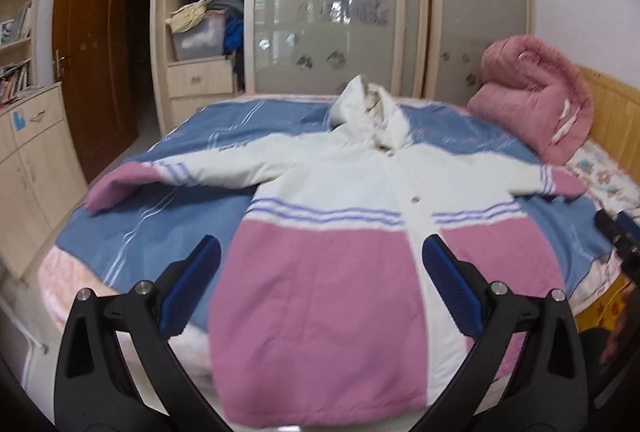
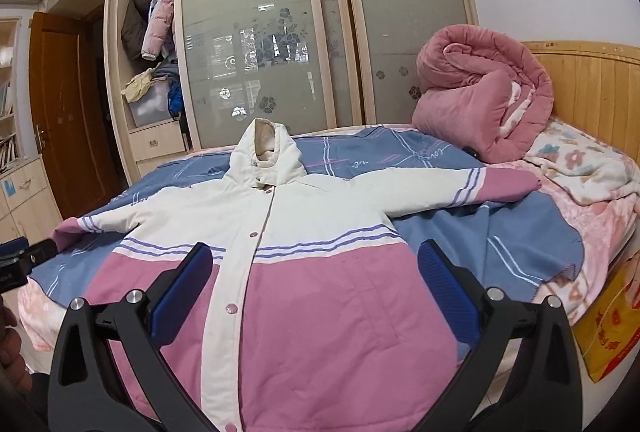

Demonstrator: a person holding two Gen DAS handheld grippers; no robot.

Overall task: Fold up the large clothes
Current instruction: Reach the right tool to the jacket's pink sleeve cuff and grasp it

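Lying flat on the bed (image 2: 520, 232), front side up, is a hooded coat (image 1: 328, 272): white on top, pink below, w/ purple stripes between. It's spread right in front of both tools, hem nearest them, hood (image 2: 266, 152) at the far end. Both sleeves are stretched out to the sides, pink cuffs at the ends. Snaps run down the white front strip.

Left tool (image 1: 320, 274) hangs above the lower pink part, jaws wide apart, nothing btwn them; hem area shows thru the gap. Right tool (image 2: 316, 276) also gapes wide, empty, over the coat's front strip & pink panel. Neither touches fabric as far as I can tell.

Blue striped sheet (image 1: 140, 232) sits under the coat. Beyond the right tool, to its far right, a rolled pink quilt (image 2: 476, 96) rests by the wooden headboard (image 2: 592, 92). Wardrobe (image 2: 260, 32) w/ frosted sliding doors stands behind the bed; left view is a bit blurred.
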